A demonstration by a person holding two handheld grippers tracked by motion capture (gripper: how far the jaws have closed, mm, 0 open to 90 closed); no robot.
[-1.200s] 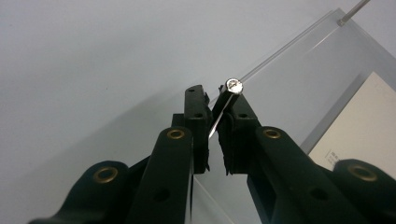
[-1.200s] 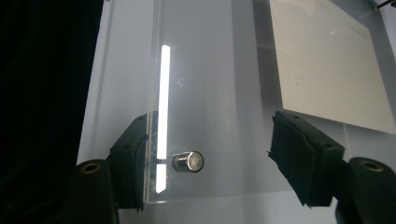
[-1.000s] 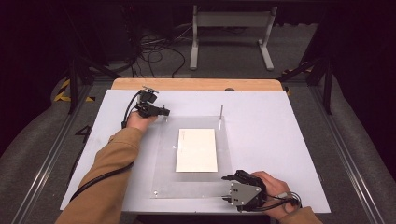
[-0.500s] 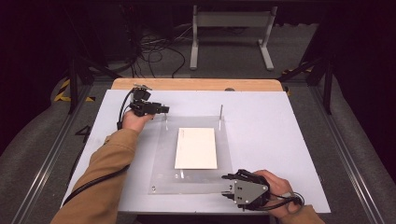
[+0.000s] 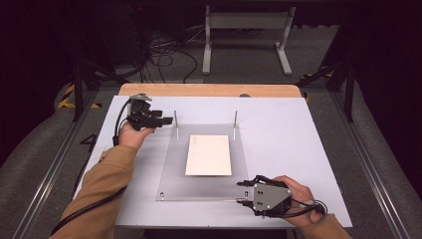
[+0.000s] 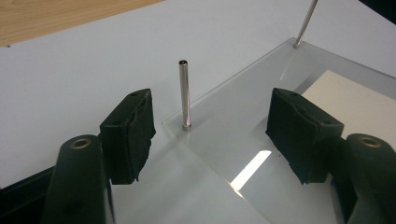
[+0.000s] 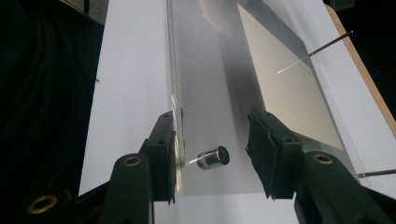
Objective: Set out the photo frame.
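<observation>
The tabletop (image 5: 278,119) is evenly bright under overhead light, while the surrounding floor from 9 to 3 o'clock sinks into darkness. Glare streaks the clear plate (image 6: 252,170) at 5 o'clock, and the near jaws blur softly.

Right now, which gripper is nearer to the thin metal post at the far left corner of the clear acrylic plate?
Left. The left gripper sits just beside the thin metal post, jaws open. The right gripper is at the near right corner of the clear acrylic plate.
</observation>
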